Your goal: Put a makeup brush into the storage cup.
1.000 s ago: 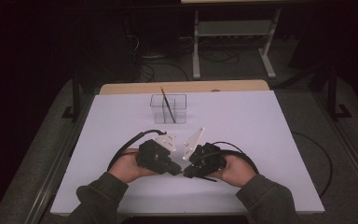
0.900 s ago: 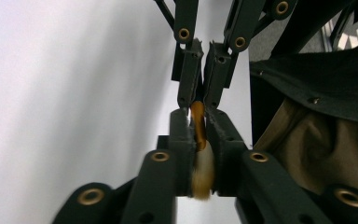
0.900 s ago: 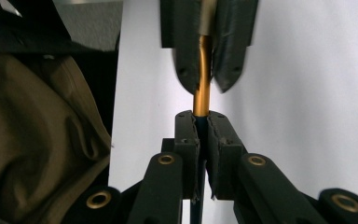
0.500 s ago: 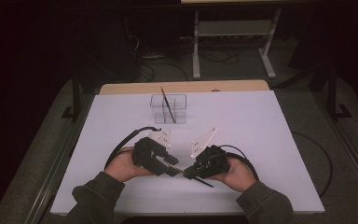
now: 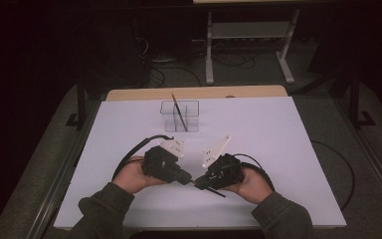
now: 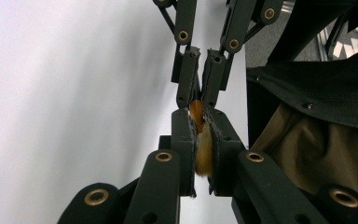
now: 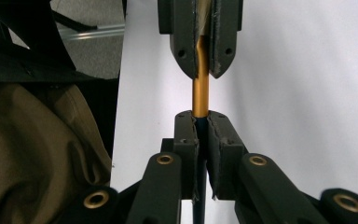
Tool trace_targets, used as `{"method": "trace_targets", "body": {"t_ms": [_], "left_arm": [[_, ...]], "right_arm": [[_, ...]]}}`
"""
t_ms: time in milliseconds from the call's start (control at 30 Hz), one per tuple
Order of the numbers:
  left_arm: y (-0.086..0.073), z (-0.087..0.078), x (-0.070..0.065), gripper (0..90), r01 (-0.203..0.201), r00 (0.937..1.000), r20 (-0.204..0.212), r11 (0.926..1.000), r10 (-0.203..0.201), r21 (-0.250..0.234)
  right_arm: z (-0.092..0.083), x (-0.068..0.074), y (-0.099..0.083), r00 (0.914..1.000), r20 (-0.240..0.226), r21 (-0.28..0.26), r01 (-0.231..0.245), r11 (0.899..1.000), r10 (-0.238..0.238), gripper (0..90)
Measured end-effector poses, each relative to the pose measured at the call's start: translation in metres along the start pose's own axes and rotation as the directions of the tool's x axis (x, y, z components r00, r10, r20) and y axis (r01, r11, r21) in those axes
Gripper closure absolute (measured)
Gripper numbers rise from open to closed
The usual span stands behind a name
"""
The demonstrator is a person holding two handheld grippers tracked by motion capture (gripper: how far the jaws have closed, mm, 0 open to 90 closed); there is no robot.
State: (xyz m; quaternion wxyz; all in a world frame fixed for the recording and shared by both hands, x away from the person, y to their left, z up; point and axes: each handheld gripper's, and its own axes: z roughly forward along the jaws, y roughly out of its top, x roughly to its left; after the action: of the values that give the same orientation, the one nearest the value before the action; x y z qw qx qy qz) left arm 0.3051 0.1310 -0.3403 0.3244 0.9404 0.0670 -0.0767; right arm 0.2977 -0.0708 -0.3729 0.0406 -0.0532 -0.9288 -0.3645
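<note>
Closing again after a brief release, the left gripper [image 5: 188, 178] has brought its jaws together since the earlier frames, and both hands sit slightly lower on the table than a second ago. The smooth white table [image 5: 288, 149] carries a clear plastic organiser [image 5: 191, 115] with square compartments near its far edge; a thin brush [image 5: 179, 112] already leans in it. That part looks done.

Well in front of it, over the near middle of the table, the two black grippers meet tip to tip. The right gripper [image 5: 199, 182] is clamped tight on a second brush [image 7: 200, 93] where its shiny gold metal ferrule meets the dark, slim, round handle. The left gripper's jaws are pinched nearly shut on the soft orange bristles [image 6: 204, 149], which bulge between the pads. This brush is held by both ends, seemingly mid-handover; carrying it to the organiser and standing it inside is still left.
</note>
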Motion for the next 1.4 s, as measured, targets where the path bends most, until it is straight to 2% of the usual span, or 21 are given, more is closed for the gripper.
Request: {"method": "trace_targets", "body": {"t_ms": [200, 333, 467, 600, 633, 700, 767, 800, 867, 900, 933, 1000, 1133, 1233, 1400], "left_arm": [[0.007, -0.002, -0.003, 83.9, -0.024, 0.9993, -0.028, 0.9983, 0.025, 0.053], [0.011, -0.004, -0.005, 84.0, -0.028, 0.9989, -0.037, 0.9975, 0.030, 0.065], [0.014, -0.005, -0.006, 84.1, -0.046, 0.9979, -0.043, 0.9952, 0.050, 0.087], [0.015, -0.006, -0.006, 84.1, -0.040, 0.9981, -0.043, 0.9958, 0.044, 0.082], [0.015, -0.008, -0.004, 84.2, -0.065, 0.9968, -0.040, 0.9920, 0.069, 0.108], [0.015, -0.007, -0.005, 84.2, -0.048, 0.9979, -0.040, 0.9945, 0.052, 0.093], [0.015, -0.006, -0.006, 84.2, -0.043, 0.9981, -0.040, 0.9947, 0.047, 0.093], [0.015, -0.006, -0.006, 84.1, -0.044, 0.9980, -0.041, 0.9946, 0.048, 0.094], [0.014, -0.007, -0.005, 82.7, -0.048, 0.9976, -0.047, 0.9946, 0.052, 0.092], [0.014, -0.008, -0.005, 78.5, -0.028, 0.9978, -0.059, 0.9973, 0.032, 0.067], [0.013, -0.010, -0.004, 73.4, -0.026, 0.9978, -0.059, 0.9977, 0.030, 0.062], [0.011, -0.015, -0.004, 68.9, -0.025, 0.9969, -0.074, 0.9986, 0.028, 0.048], [0.004, -0.023, -0.007, 65.1, 0.007, 0.9968, -0.079, 0.9998, -0.008, -0.017], [-0.004, -0.029, -0.007, 62.8, 0.018, 0.9940, -0.108, 0.9992, -0.021, -0.036], [-0.019, -0.034, -0.005, 60.0, 0.052, 0.9895, -0.131, 0.9963, -0.061, -0.069]], "right_arm": [[-0.005, -0.001, 0.011, 0.9999, 0.012, 0.068, 0.001, 0.998, -0.002, 76.9], [-0.009, 0.001, 0.024, 0.9991, 0.029, 0.131, 0.026, 0.991, -0.030, 76.3], [-0.006, 0.003, 0.033, 0.9985, 0.025, 0.176, 0.043, 0.983, -0.048, 77.3], [-0.002, 0.003, 0.035, 0.9984, 0.024, 0.192, 0.046, 0.980, -0.051, 79.2], [-0.001, 0.003, 0.035, 0.9984, 0.023, 0.194, 0.046, 0.980, -0.052, 79.5], [0.000, 0.004, 0.035, 0.9984, 0.022, 0.198, 0.047, 0.979, -0.052, 81.4], [0.002, 0.002, 0.035, 0.9979, 0.003, 0.189, 0.063, 0.980, -0.065, 82.0], [0.004, 0.000, 0.035, 0.9964, -0.015, 0.177, 0.085, 0.980, -0.084, 82.4], [0.004, 0.001, 0.034, 0.9979, -0.006, 0.182, 0.065, 0.981, -0.065, 82.7], [0.003, 0.002, 0.033, 0.9991, -0.004, 0.179, 0.043, 0.983, -0.042, 82.8], [0.003, 0.001, 0.032, 0.9993, -0.006, 0.177, 0.039, 0.983, -0.038, 82.8], [0.003, -0.001, 0.028, 0.9994, -0.008, 0.164, 0.033, 0.986, -0.032, 82.8], [-0.003, -0.007, 0.021, 1.0000, 0.005, 0.142, 0.005, 0.990, -0.005, 82.8], [-0.011, -0.013, 0.015, 0.9997, 0.012, 0.111, -0.022, 0.994, 0.021, 82.8], [-0.027, -0.023, 0.009, 0.9978, 0.029, 0.056, -0.062, 0.997, 0.060, 82.8]]}}
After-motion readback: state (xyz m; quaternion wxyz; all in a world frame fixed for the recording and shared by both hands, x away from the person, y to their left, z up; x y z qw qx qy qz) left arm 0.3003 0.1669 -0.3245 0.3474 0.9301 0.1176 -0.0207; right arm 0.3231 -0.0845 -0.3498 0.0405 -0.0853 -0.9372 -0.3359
